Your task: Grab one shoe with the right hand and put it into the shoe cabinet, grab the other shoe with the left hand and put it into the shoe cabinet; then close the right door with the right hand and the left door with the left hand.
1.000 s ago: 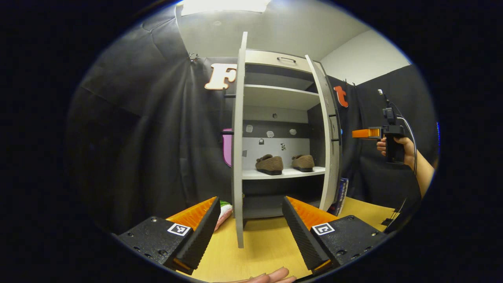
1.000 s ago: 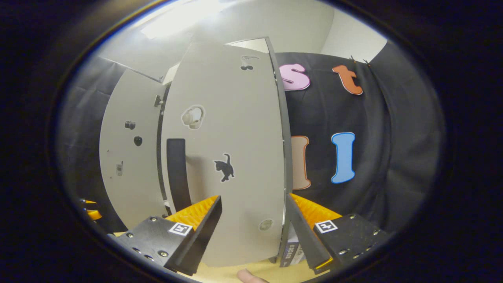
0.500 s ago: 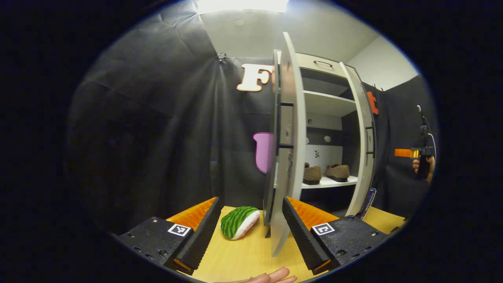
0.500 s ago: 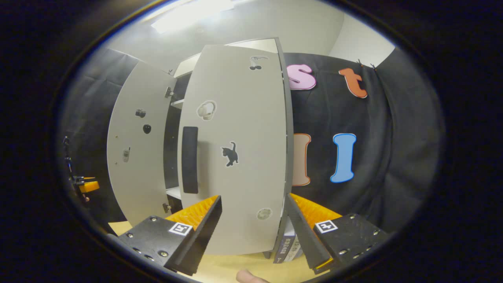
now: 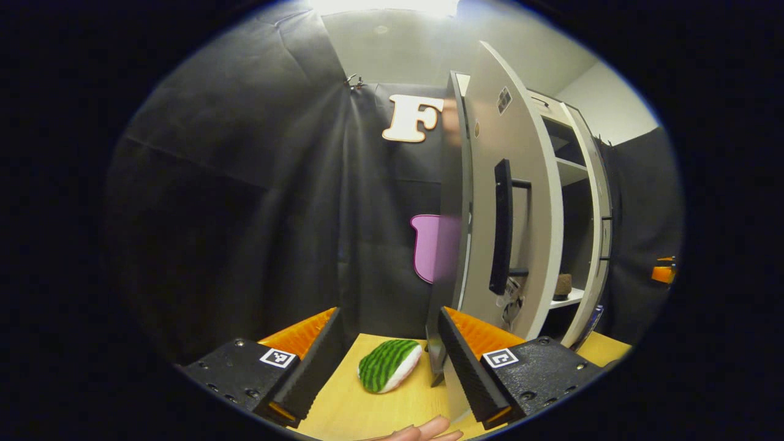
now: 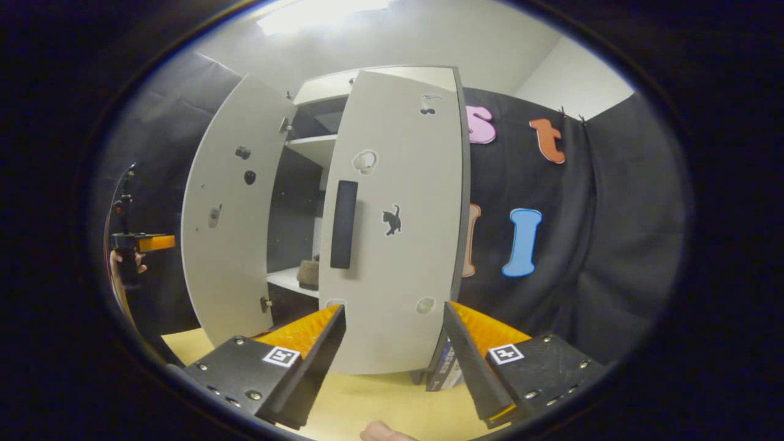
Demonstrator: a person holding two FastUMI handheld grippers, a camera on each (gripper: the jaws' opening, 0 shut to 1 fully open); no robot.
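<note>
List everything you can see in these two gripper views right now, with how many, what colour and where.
shoe cabinet: one, pale grey with dark interior, standing on the table against the booth wall.
left door: one, pale grey, partly open.
right door: one, pale grey with a black handle and small stickers, partly open.
shoe: one visible, brown, on a white shelf inside the cabinet.
watermelon-slice toy: one, green striped with a white edge, on the table left of the cabinet.
box: one, dark blue, on the table by the cabinet's right foot.
table: one, light wood.
left hand-held gripper: open, empty, beside the left door.
right hand-held gripper: open, empty, before the right door.
</note>
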